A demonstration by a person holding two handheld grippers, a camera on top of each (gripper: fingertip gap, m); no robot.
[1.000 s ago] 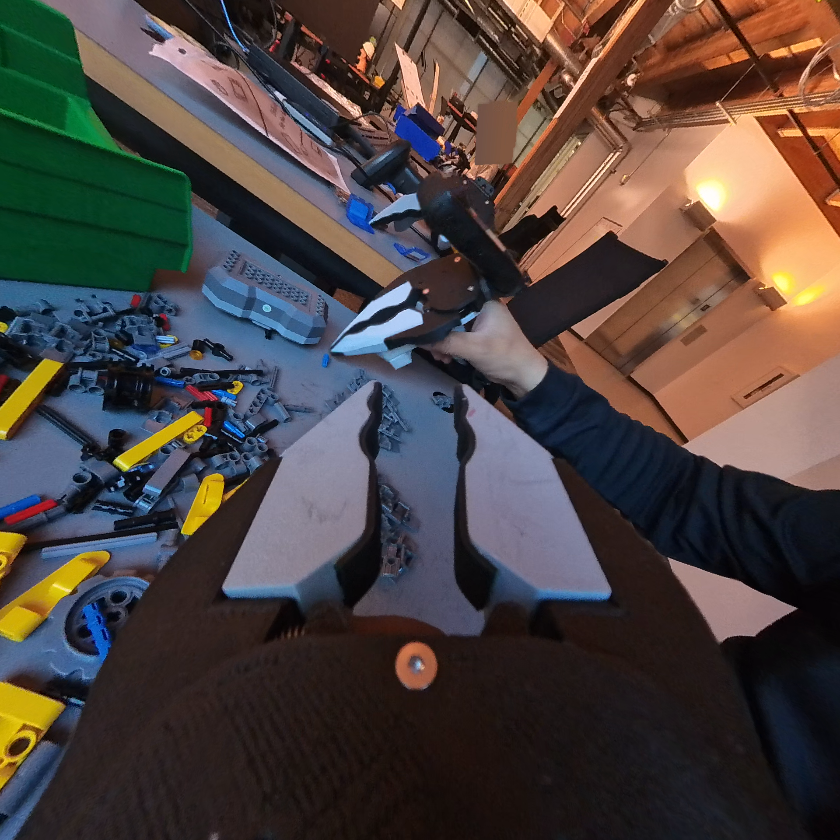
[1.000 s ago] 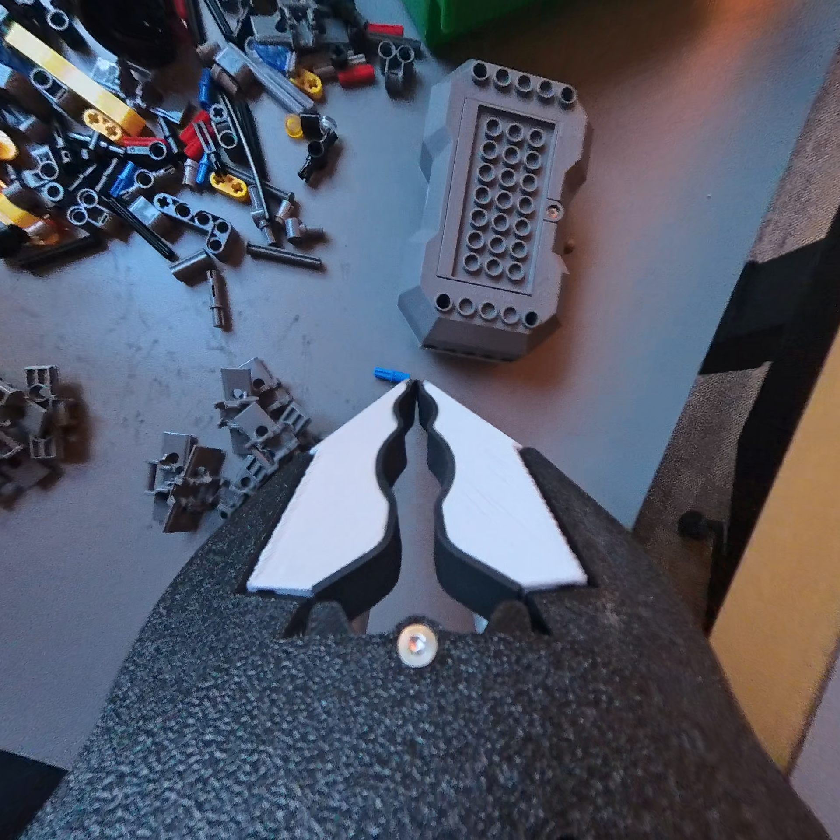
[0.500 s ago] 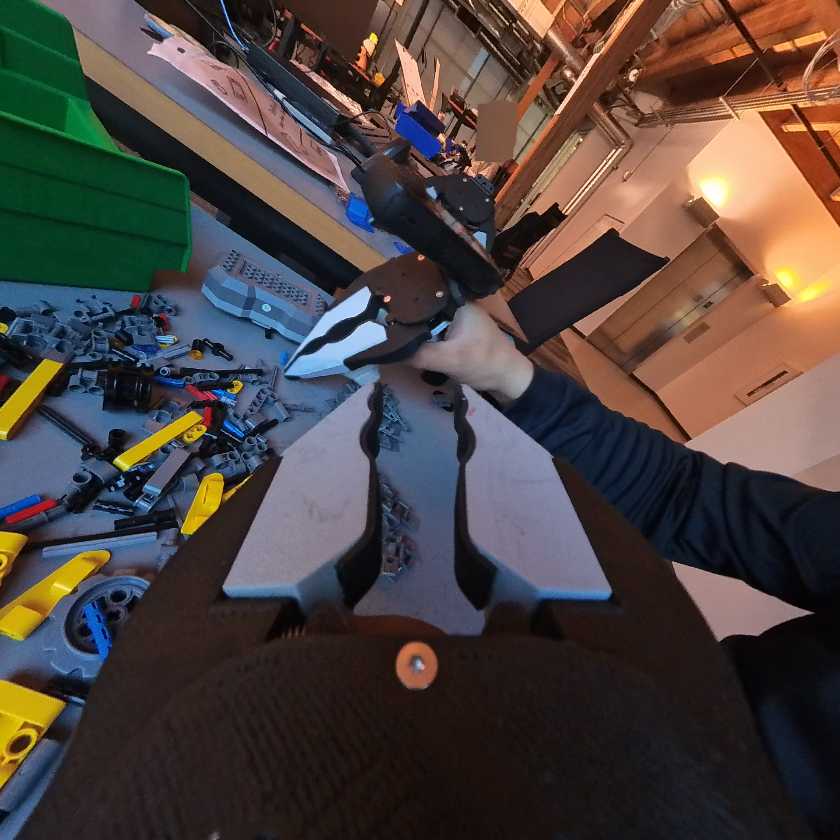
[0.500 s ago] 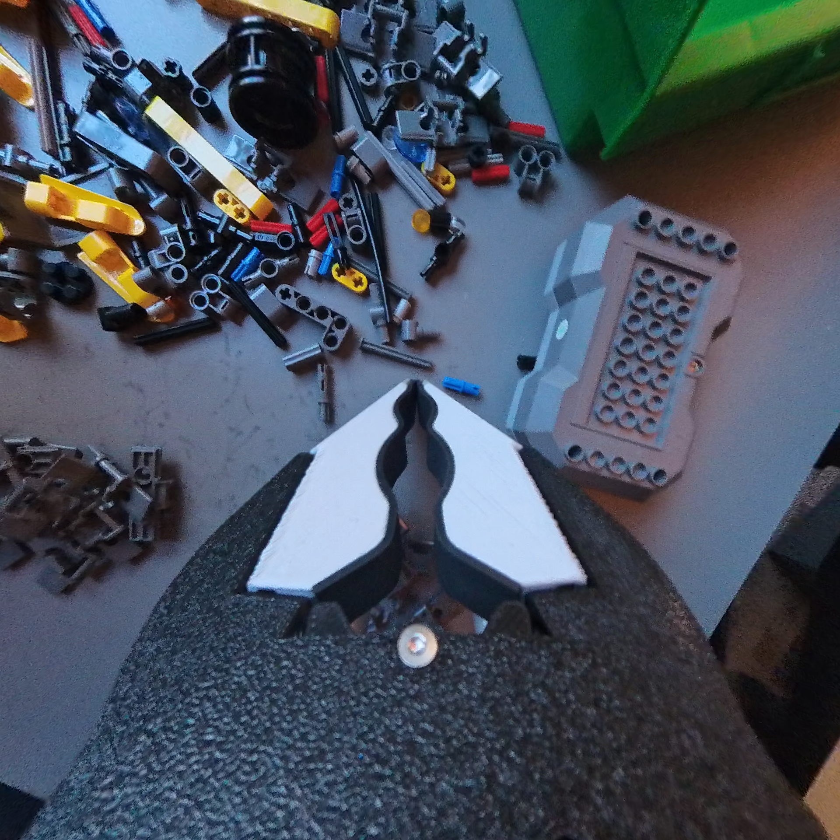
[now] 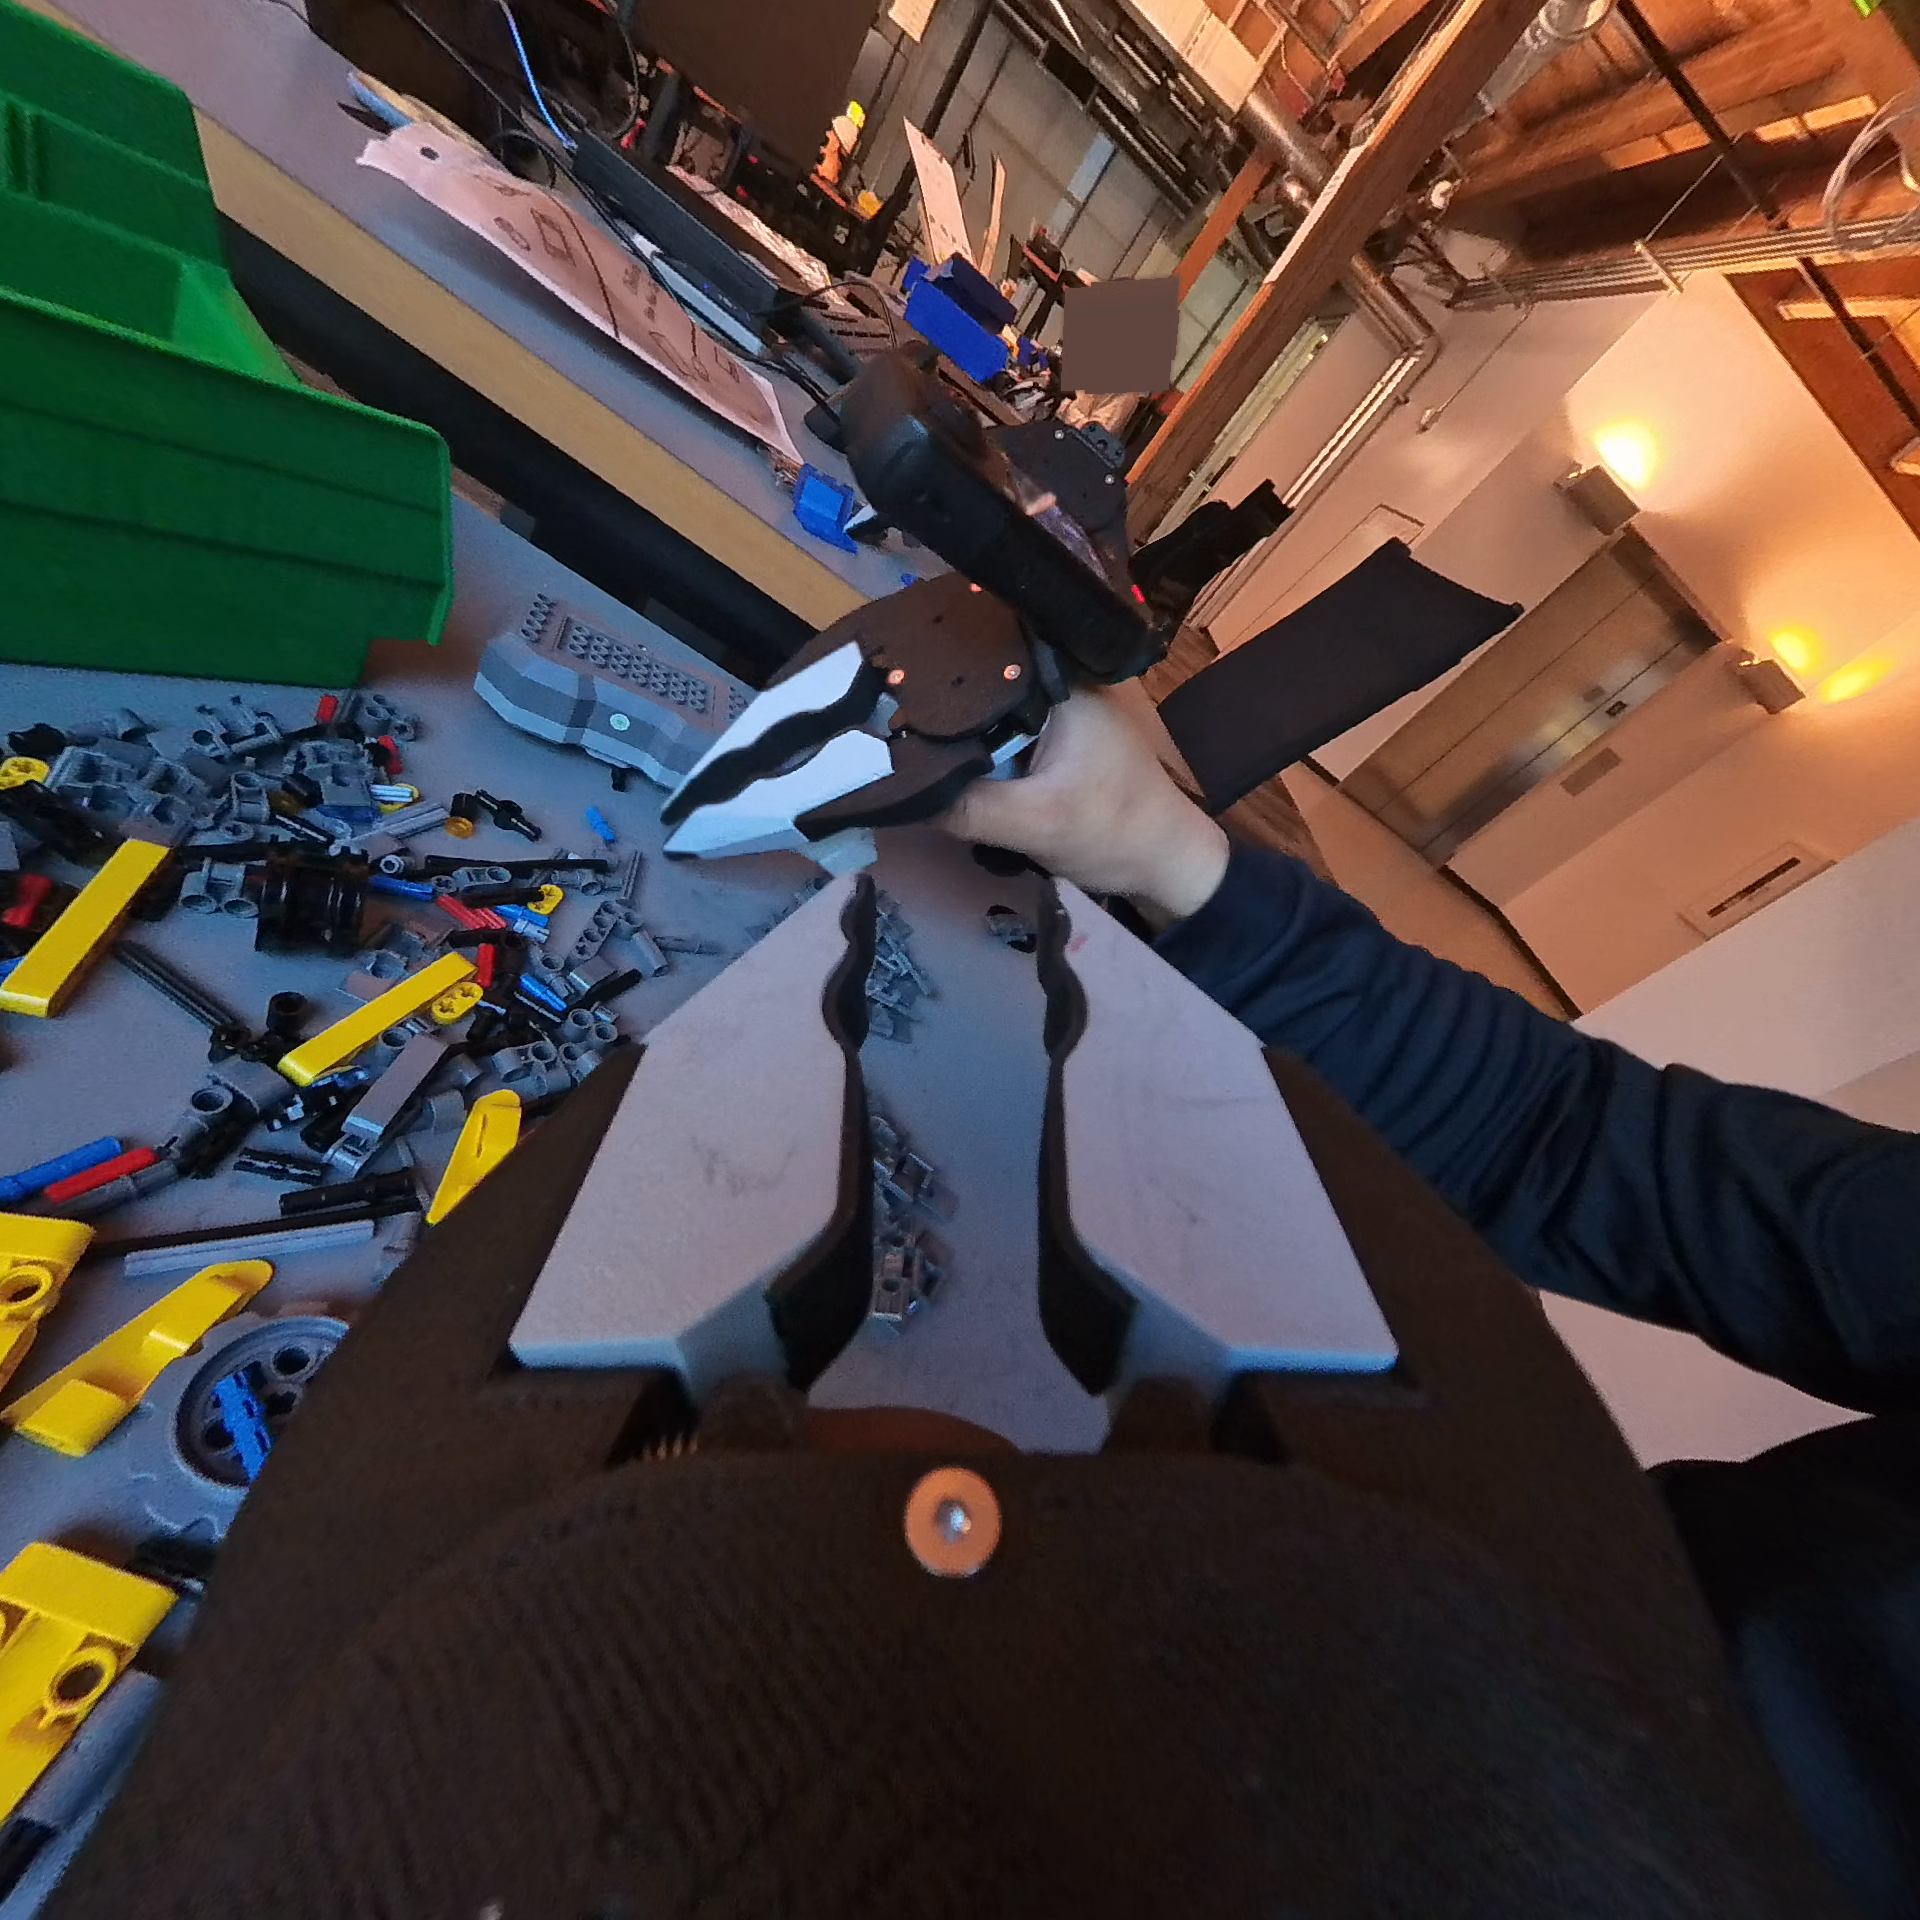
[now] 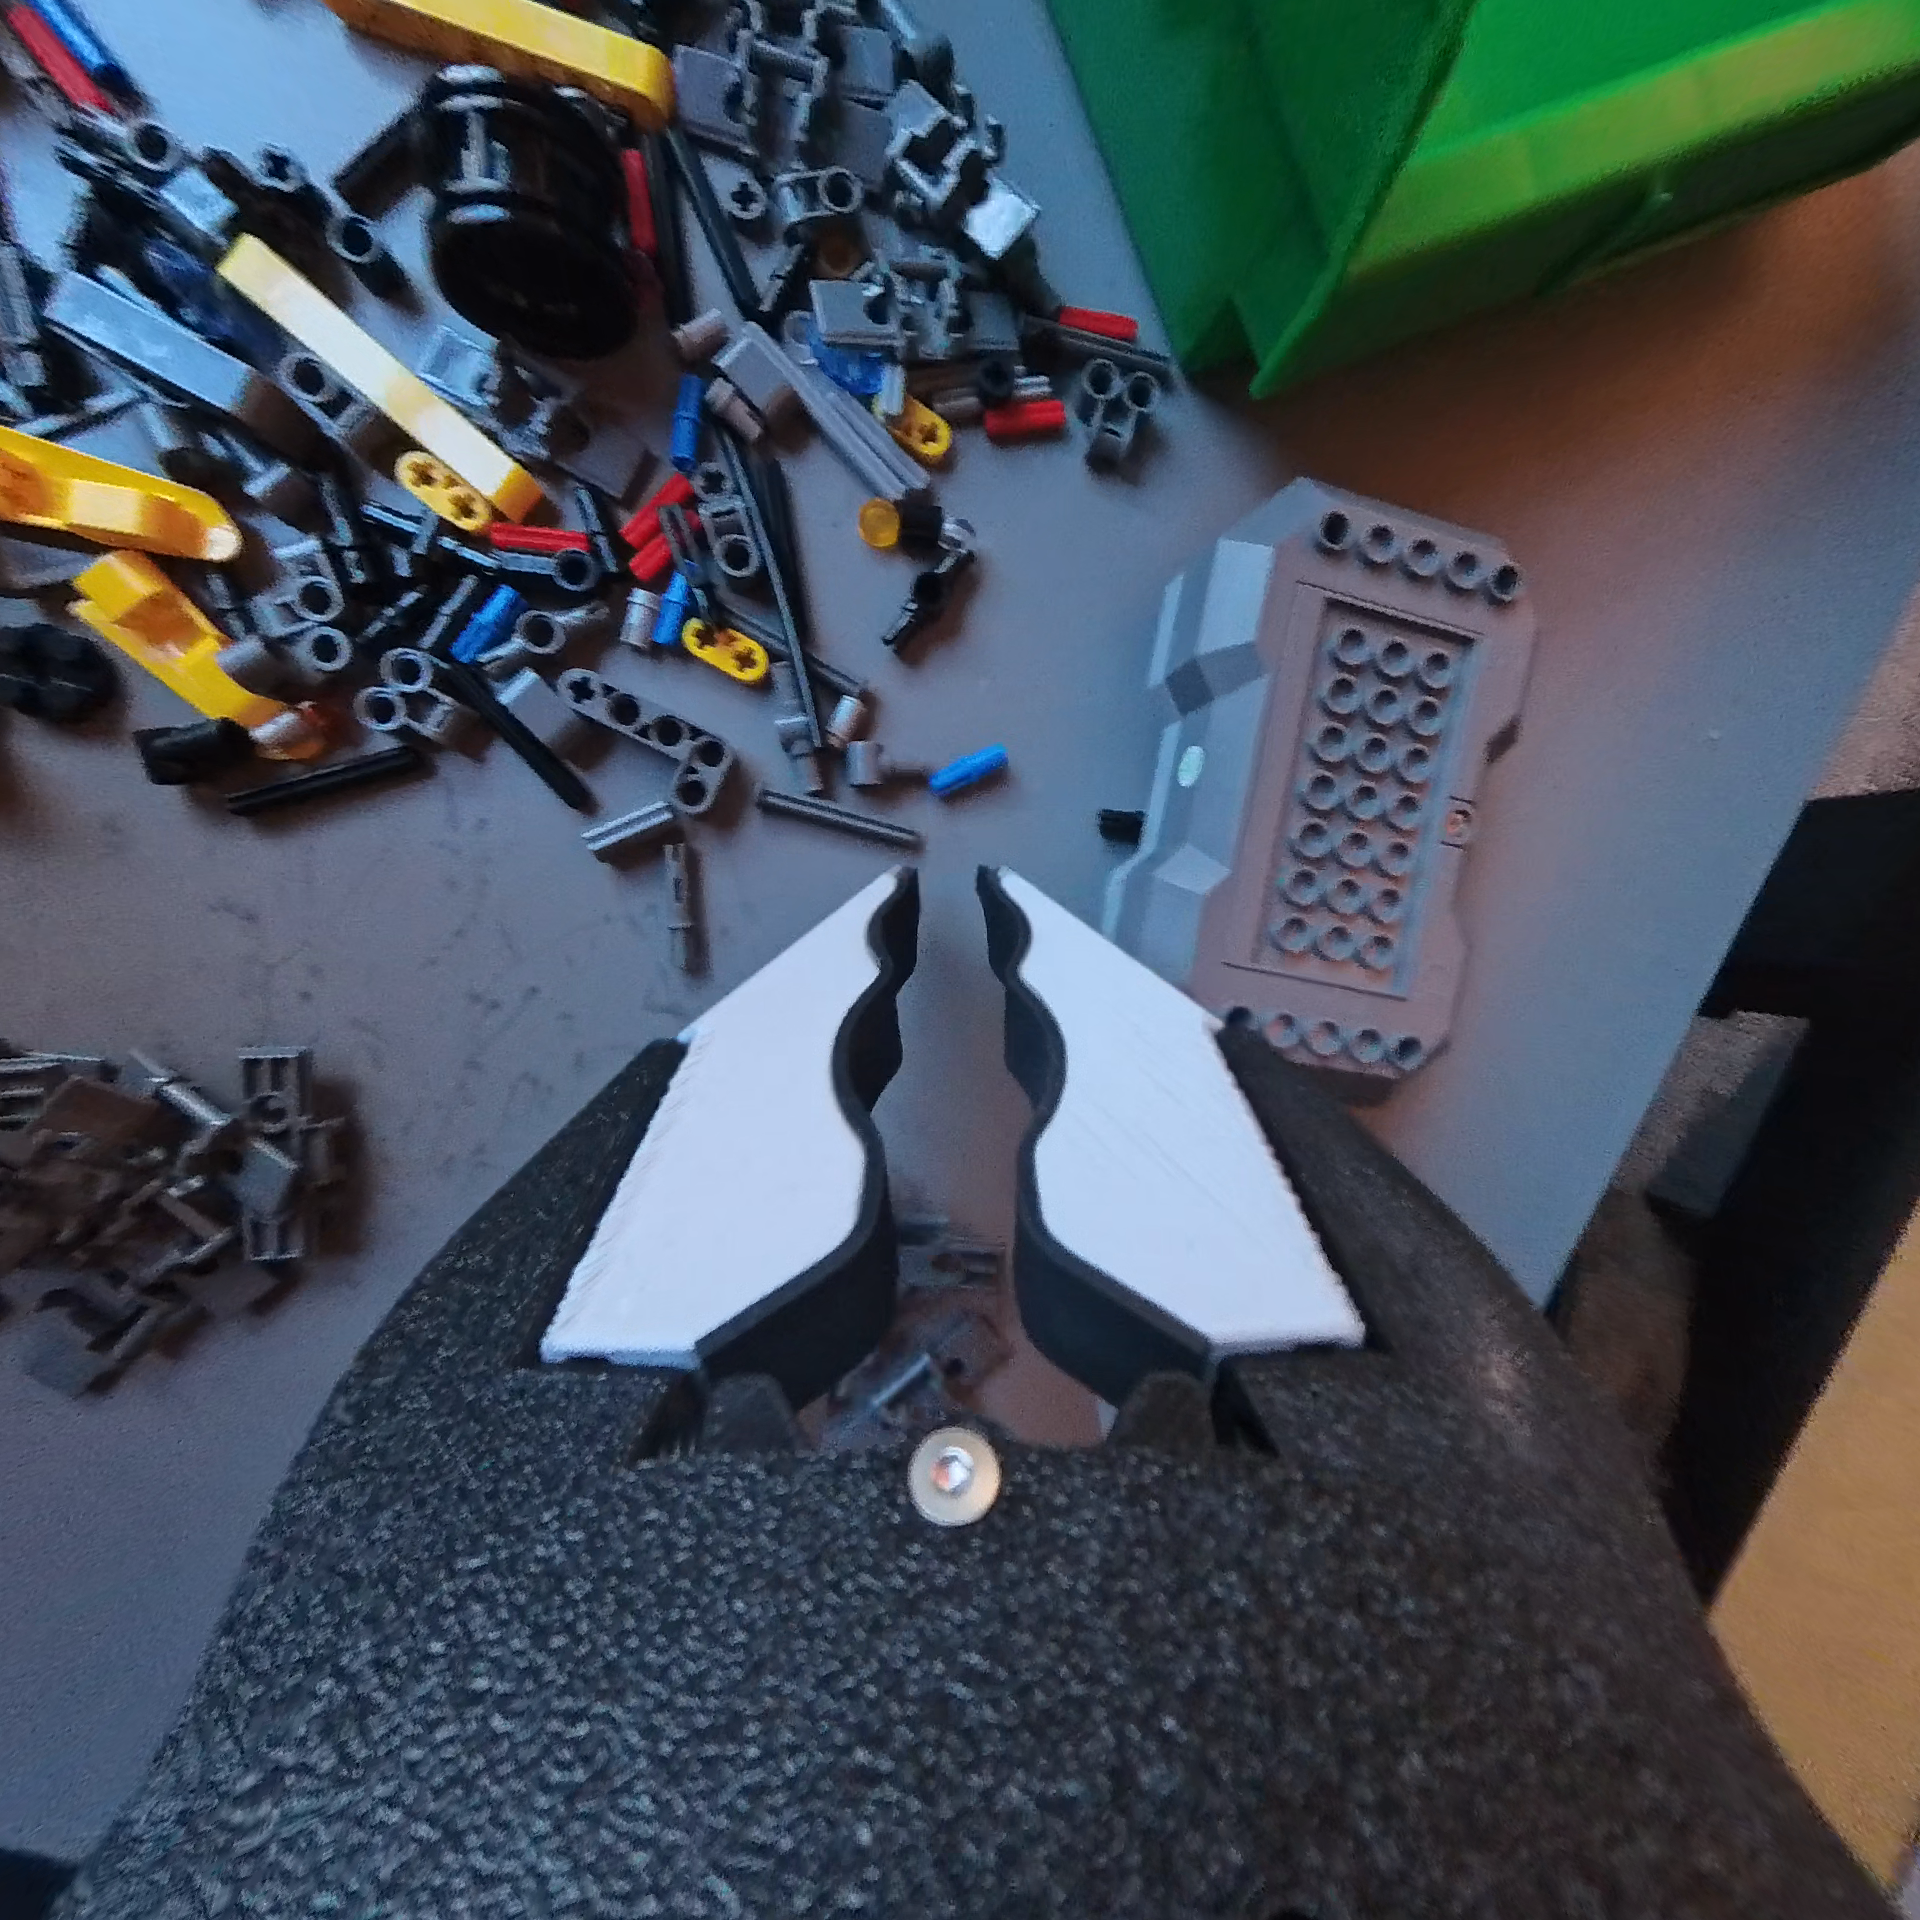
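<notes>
Your right gripper (image 6: pixel 948 878) hangs over the grey table (image 6: pixel 312 966) with its fingers slightly apart and nothing between them. Just past the tips, a bit above frame centre, lies a little blue pin (image 6: pixel 968 771); right of it sits the big grey studded block (image 6: pixel 1340 790), with a thin dark axle (image 6: pixel 836 816) left of the pin. The mixed brick pile (image 6: pixel 499 416) fills the upper left and the green bin (image 6: pixel 1507 156) the upper right.

Your left gripper (image 5: pixel 948 894) is spread wide and empty, with small grey connector pieces (image 5: pixel 899 1195) lying on the table seen through the gap. From that view your hand (image 5: pixel 1091 810) holds the right gripper near frame centre, tips angled down toward the table.
</notes>
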